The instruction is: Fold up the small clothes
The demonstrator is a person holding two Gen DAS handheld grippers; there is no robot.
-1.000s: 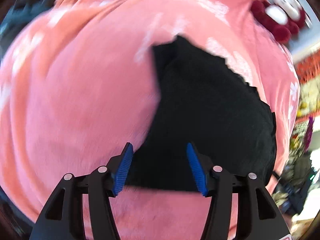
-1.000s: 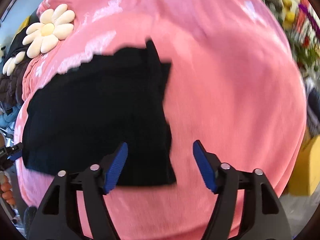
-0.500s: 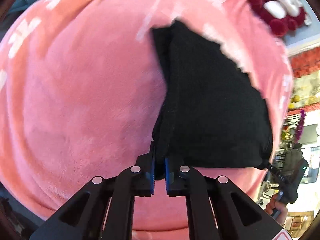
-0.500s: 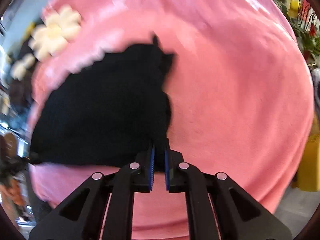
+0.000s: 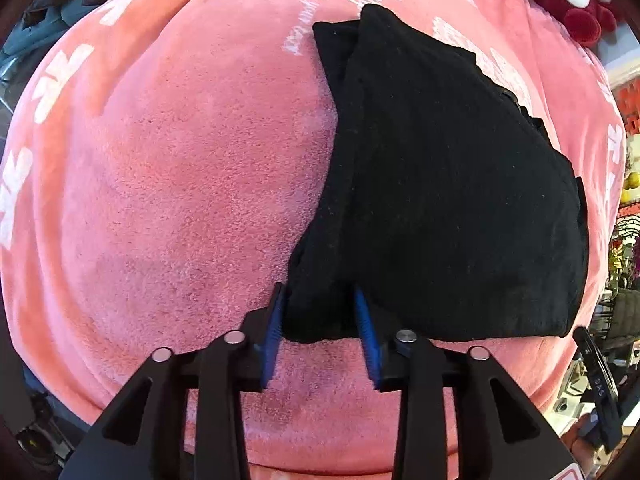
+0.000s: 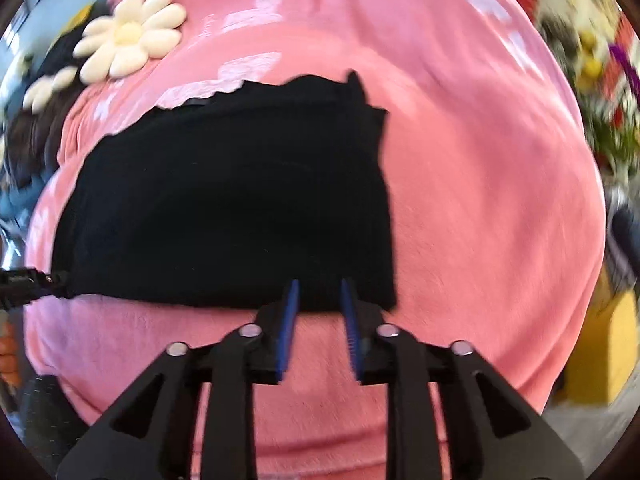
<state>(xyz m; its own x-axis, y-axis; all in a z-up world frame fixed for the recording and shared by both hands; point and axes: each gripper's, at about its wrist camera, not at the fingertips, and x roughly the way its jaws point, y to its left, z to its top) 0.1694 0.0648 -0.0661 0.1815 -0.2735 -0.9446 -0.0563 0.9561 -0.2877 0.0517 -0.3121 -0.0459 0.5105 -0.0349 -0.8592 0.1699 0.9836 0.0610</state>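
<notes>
While both sets of jaws stand partly apart around the near hem, neither clamps it: left gripper [image 5: 320, 332] at lower centre, right gripper [image 6: 318, 326] likewise. Black garment [image 5: 440, 184] lies on a pink blanket [image 5: 160, 180], apparently folded once; more folding likely remains. Its long axis runs frame-left to frame-right in the right view.
</notes>
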